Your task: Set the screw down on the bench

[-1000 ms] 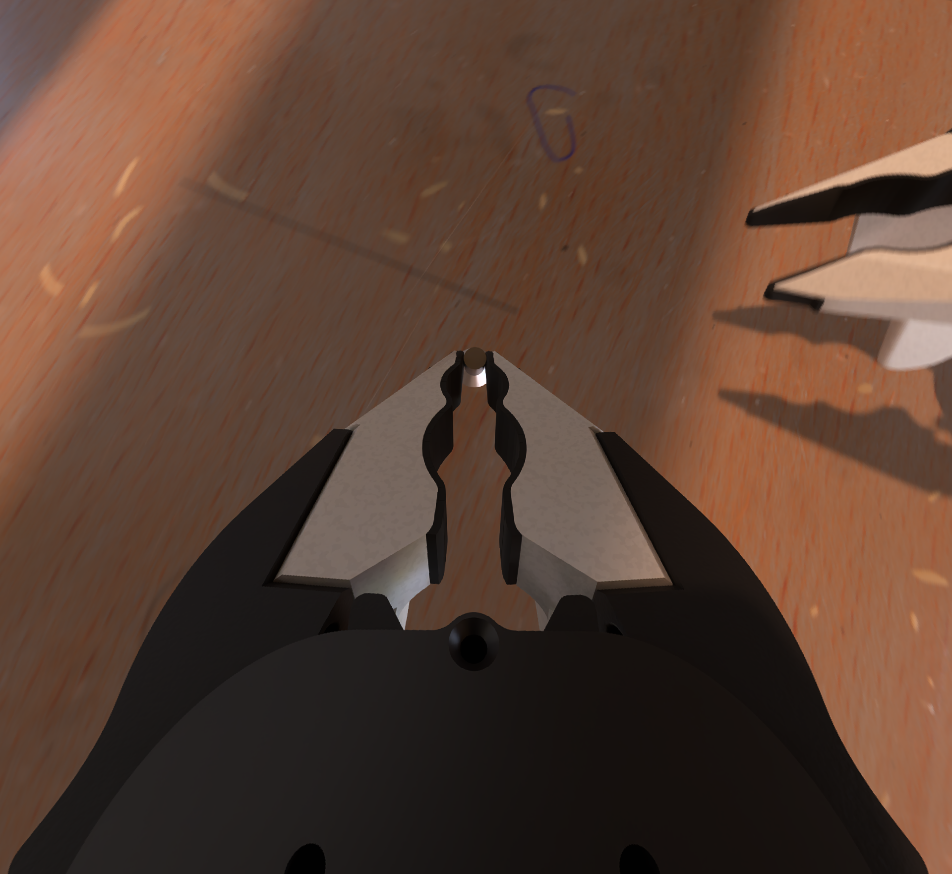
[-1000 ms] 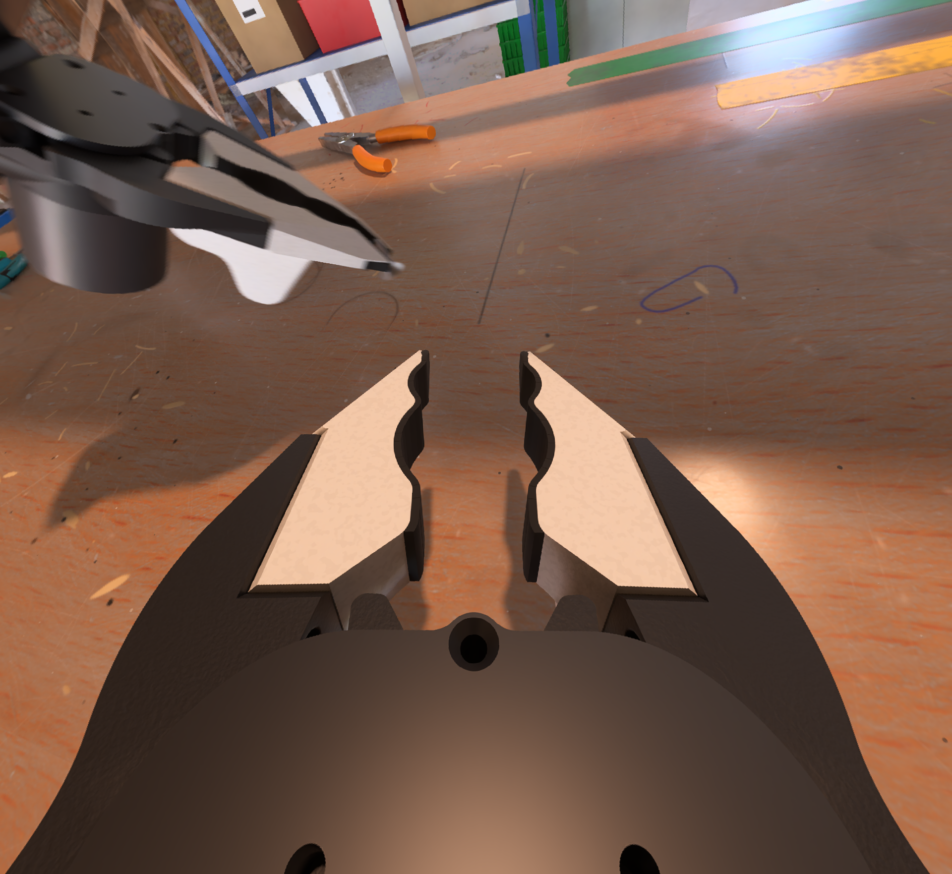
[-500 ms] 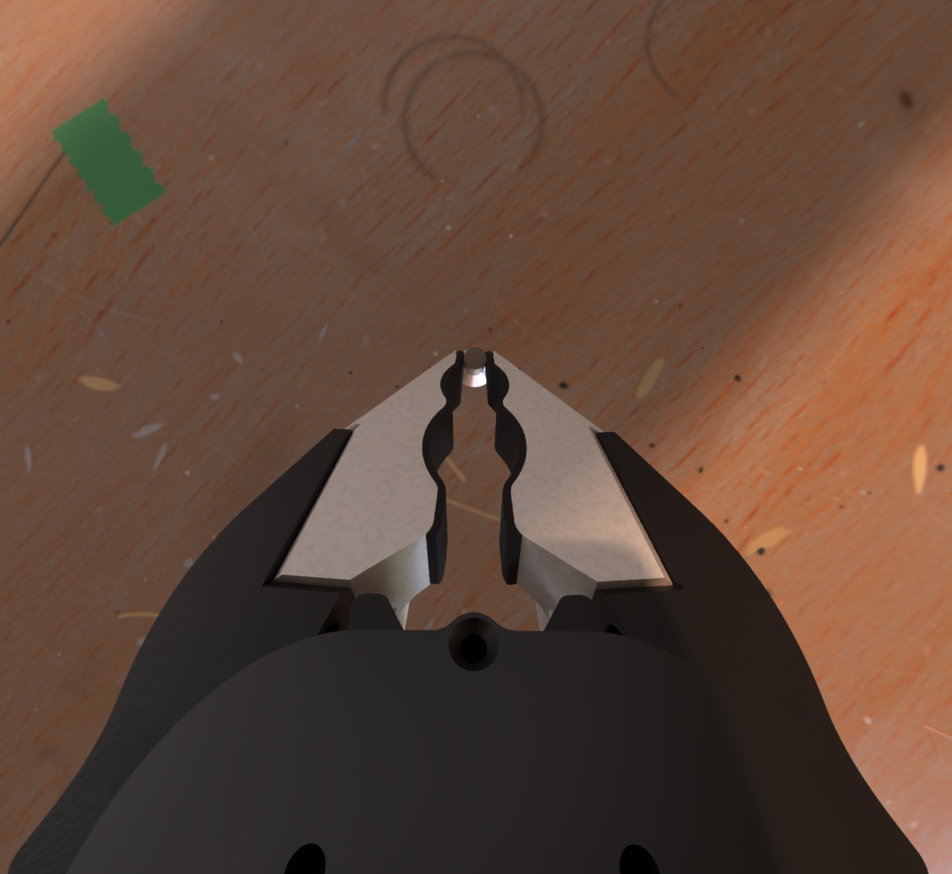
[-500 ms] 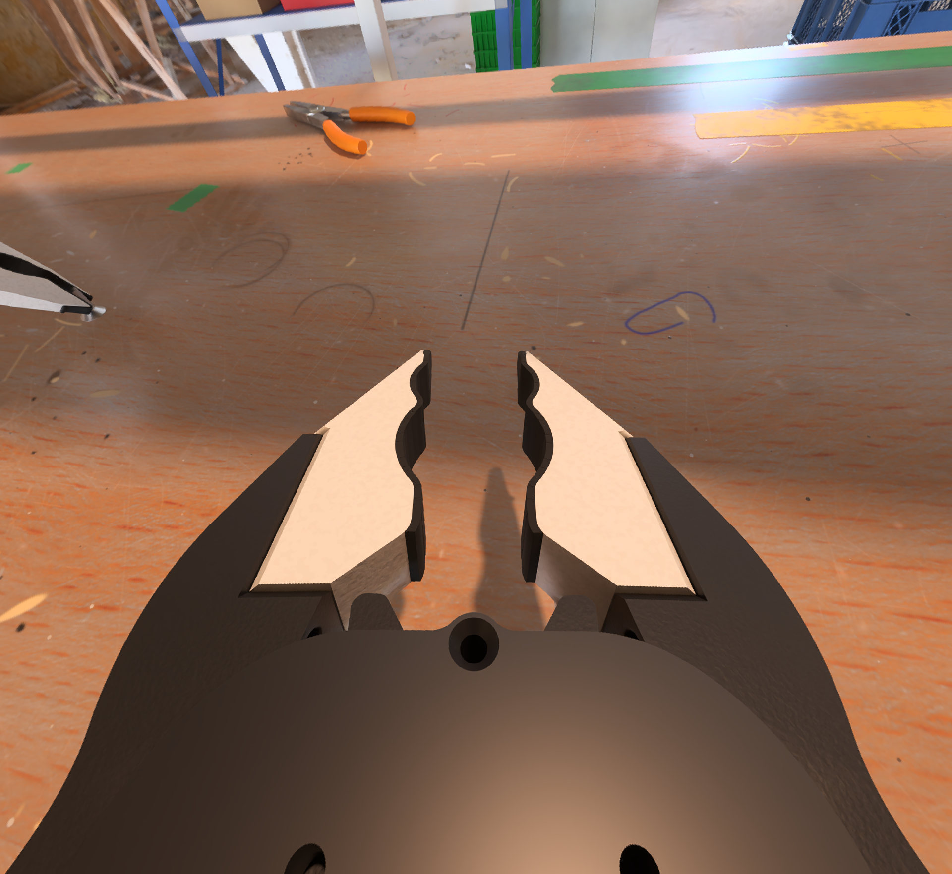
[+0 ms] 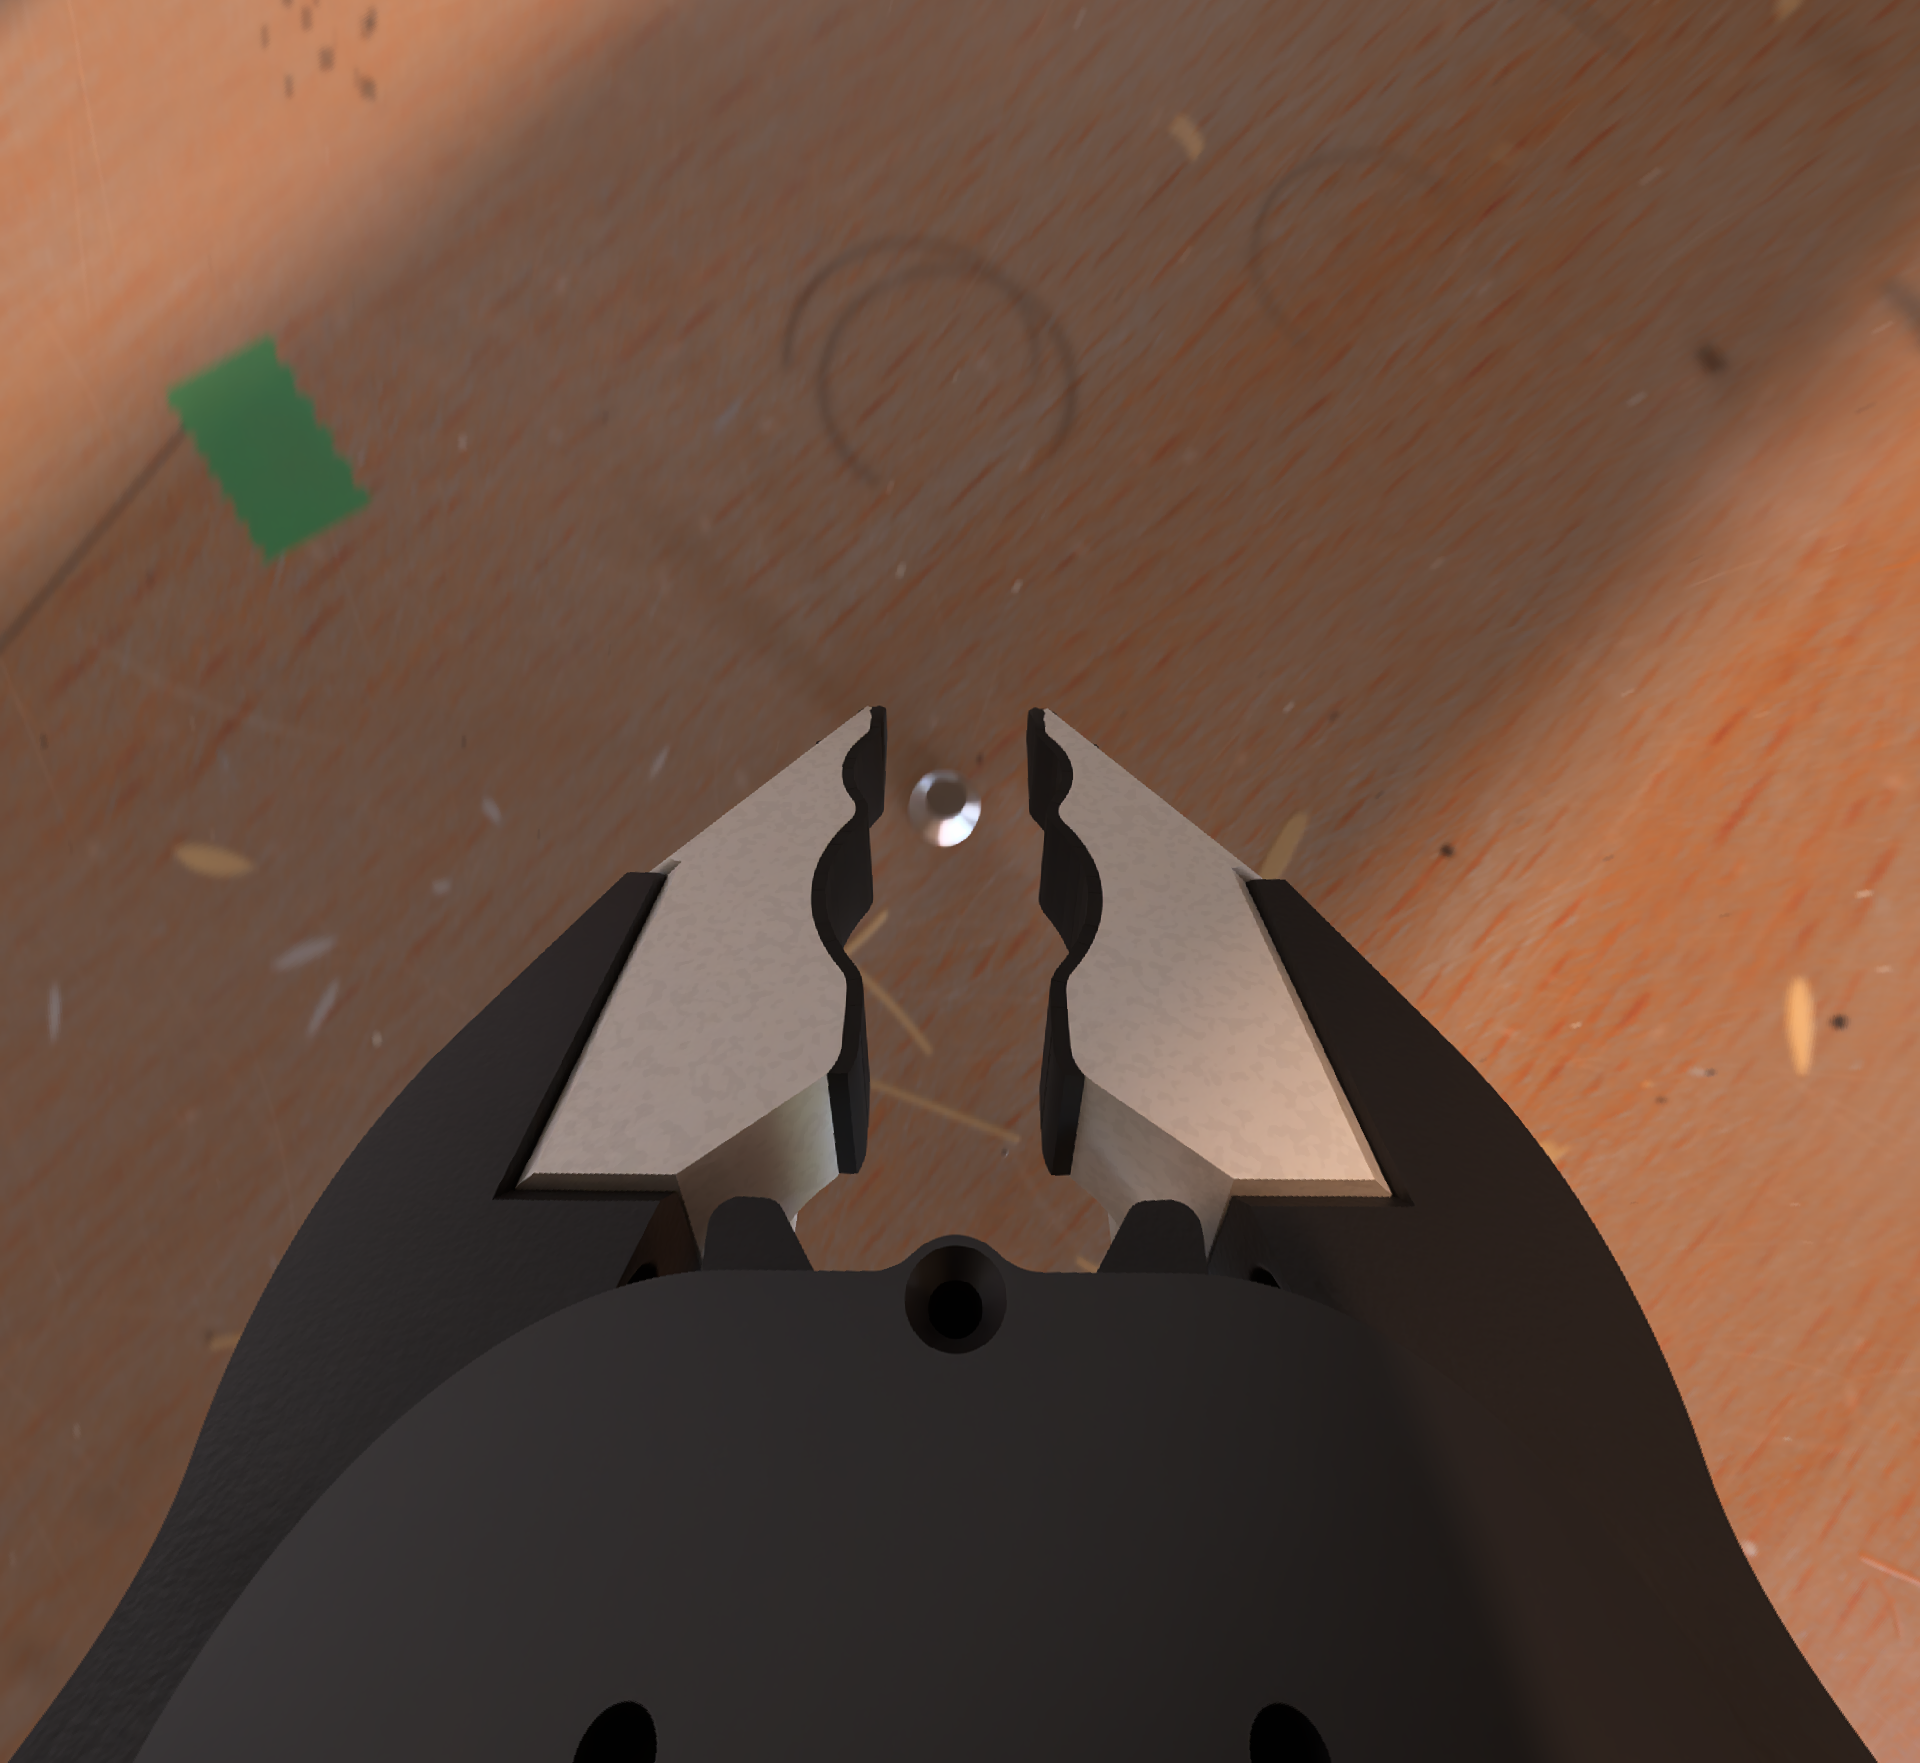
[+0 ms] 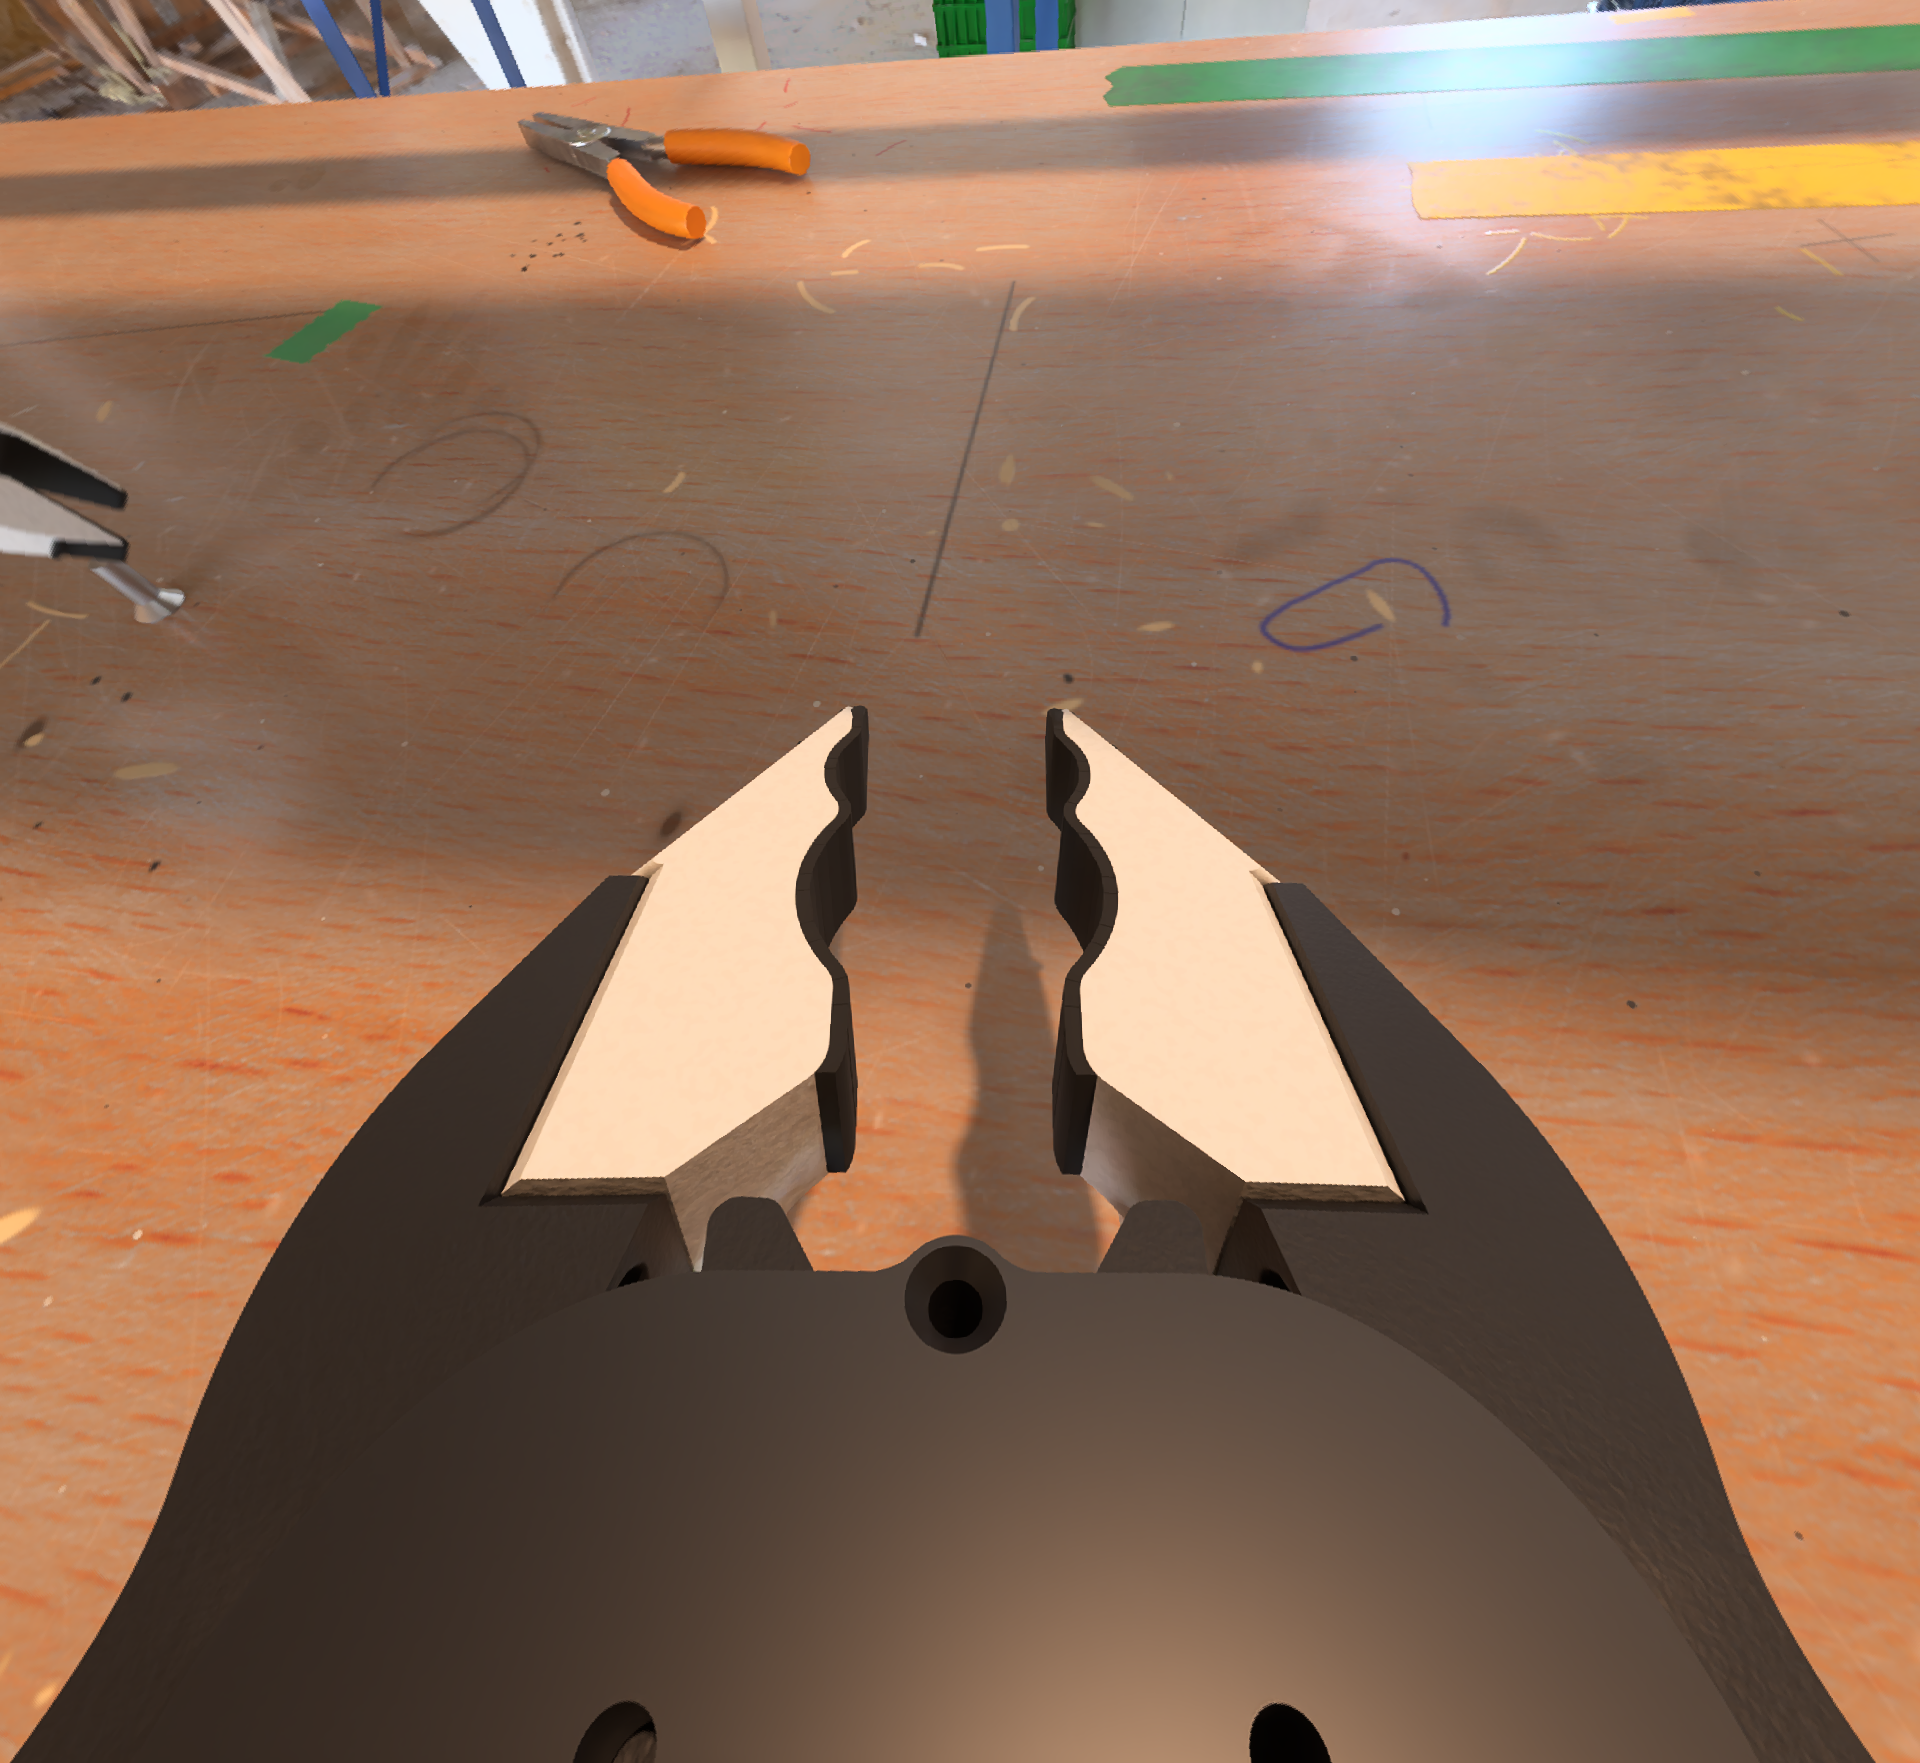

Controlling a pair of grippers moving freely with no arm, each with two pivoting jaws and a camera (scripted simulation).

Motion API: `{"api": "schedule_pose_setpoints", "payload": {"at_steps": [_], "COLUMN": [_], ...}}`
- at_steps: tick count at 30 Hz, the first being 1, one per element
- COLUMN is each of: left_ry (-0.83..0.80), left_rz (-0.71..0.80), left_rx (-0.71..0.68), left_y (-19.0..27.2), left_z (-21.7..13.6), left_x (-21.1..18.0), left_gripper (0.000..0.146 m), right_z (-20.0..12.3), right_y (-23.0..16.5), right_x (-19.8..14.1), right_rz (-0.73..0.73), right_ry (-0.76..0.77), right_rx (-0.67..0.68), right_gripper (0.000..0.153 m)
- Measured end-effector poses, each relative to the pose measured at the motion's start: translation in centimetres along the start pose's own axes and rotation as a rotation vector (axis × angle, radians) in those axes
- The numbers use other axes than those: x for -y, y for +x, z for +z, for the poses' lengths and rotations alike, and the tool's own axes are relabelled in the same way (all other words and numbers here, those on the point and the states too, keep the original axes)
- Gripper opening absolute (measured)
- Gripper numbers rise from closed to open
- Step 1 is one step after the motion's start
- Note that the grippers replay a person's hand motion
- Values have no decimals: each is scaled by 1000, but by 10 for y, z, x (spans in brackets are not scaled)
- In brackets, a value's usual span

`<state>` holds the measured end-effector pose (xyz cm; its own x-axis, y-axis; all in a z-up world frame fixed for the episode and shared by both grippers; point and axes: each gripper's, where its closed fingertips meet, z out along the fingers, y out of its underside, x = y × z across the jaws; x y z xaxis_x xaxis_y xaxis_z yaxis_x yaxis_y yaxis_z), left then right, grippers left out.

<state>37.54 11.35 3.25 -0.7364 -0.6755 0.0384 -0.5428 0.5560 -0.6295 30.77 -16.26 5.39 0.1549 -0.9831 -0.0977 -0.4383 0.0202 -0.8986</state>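
Note:
A small silver screw lies between my left gripper's open fingers, free of both pads, over the wooden bench. In the right wrist view the screw shows at the far left, tilted, its head touching the bench just below the left gripper's fingertips. My right gripper is open and empty, low over the bench near the middle.
Orange-handled pliers lie near the bench's far edge. A green tape scrap sits left of the left gripper and shows in the right wrist view. Green tape and yellow tape lie far right. Shelving and crates stand beyond.
My left gripper has opened and let go of the screw, which now sits between the fingers. It moved left over the bench before that. The right gripper stayed open.

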Motion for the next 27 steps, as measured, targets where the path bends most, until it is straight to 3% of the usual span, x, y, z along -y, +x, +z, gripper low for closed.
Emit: {"api": "schedule_pose_setpoints", "payload": {"at_steps": [6,11,16,27], "left_ry": [80,57,21,126], "left_rz": [95,201,216,101], "left_rx": [-106,-88,-75,-157], "left_y": [19,25,25,46], "left_z": [-3,24,54,74], "left_x": [59,97,116,131], "left_gripper": [27,27,27,27], "right_z": [0,0,-2,-3], "right_y": [-1,0,0,1], "right_x": [-1,0,2,3], "right_rz": [-28,-16,-4,9], "right_ry": [-5,-1,18,29], "right_rx": [-12,-10,-4,2], "right_gripper": [34,34,34,34]}}
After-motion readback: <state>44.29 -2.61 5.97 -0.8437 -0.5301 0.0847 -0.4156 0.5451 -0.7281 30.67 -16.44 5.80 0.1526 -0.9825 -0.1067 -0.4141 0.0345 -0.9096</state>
